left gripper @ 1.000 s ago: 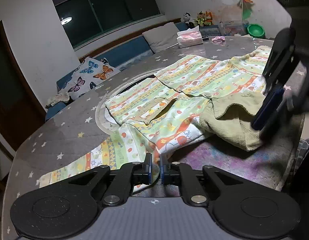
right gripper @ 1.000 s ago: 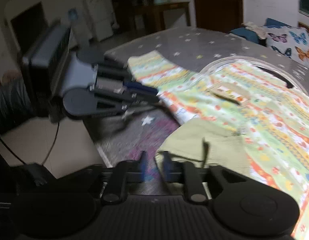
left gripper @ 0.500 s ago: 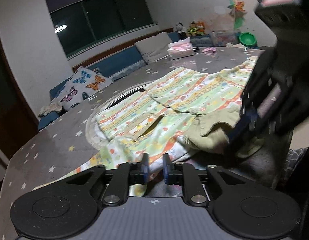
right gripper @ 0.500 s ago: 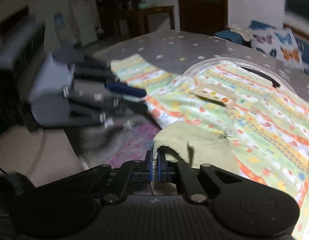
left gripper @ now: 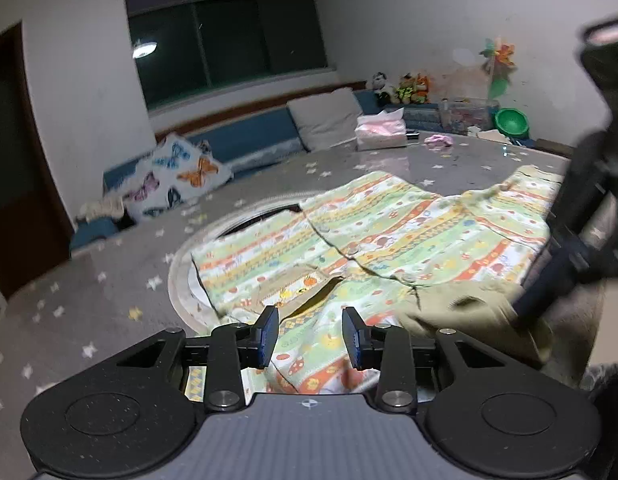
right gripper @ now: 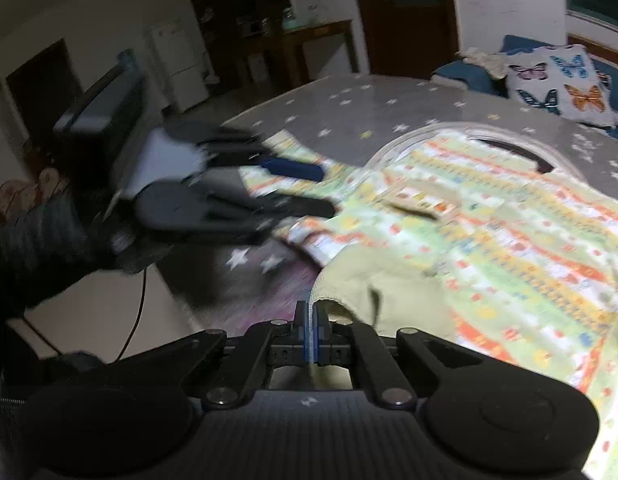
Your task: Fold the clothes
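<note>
A child's patterned jacket (left gripper: 389,240) with green, orange and yellow stripes lies spread on the grey star-print table (left gripper: 89,300). Its olive ribbed collar (left gripper: 469,312) is folded over at the near right. My left gripper (left gripper: 311,336) is open, its jaws on either side of the jacket's near hem. My right gripper (right gripper: 311,326) is shut on the olive collar edge (right gripper: 369,292). In the left wrist view the right gripper (left gripper: 549,292) is a blurred dark shape at the right. In the right wrist view the left gripper (right gripper: 297,184) is a blurred shape at the left.
A round glass inset (left gripper: 181,276) lies under the jacket's far left part. A pink tissue box (left gripper: 381,132) and a small pink cloth (left gripper: 439,141) stand at the table's far side. A butterfly cushion (left gripper: 177,176) lies on the bench behind. The table edge (right gripper: 181,300) runs close on the near side.
My left gripper has opened from nearly shut and moved forward over the jacket hem. My right gripper has shut on the olive collar edge and lifted it a little.
</note>
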Tool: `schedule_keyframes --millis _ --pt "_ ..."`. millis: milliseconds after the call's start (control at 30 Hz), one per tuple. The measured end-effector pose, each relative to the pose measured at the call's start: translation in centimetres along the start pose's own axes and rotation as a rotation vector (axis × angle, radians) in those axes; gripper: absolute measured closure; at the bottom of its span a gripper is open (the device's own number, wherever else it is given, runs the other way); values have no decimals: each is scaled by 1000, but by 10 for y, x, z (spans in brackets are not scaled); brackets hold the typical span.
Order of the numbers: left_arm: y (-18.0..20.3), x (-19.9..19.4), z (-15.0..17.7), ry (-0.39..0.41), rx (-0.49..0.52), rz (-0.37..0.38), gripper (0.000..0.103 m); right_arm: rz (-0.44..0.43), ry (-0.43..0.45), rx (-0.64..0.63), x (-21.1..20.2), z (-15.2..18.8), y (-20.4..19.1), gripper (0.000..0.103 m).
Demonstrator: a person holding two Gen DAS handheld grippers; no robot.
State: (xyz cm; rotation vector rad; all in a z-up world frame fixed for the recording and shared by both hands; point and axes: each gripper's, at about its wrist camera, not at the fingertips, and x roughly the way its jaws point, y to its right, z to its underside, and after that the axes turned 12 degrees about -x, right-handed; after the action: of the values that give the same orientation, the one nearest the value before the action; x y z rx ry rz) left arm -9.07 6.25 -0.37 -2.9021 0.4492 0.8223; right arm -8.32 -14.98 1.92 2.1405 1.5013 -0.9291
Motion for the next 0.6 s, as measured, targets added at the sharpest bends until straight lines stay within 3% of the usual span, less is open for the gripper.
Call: schedule_keyframes --millis 100,300,600 --pt "6 14 2 -32 16 19 73 -16 -19 -25 5 2 -8 102" --pt "26 21 23 -82 174 41 79 -6 2 -7 -9 -2 2 98" --pt "33 8 32 -83 214 76 80 158 32 56 4 -5 45 94"
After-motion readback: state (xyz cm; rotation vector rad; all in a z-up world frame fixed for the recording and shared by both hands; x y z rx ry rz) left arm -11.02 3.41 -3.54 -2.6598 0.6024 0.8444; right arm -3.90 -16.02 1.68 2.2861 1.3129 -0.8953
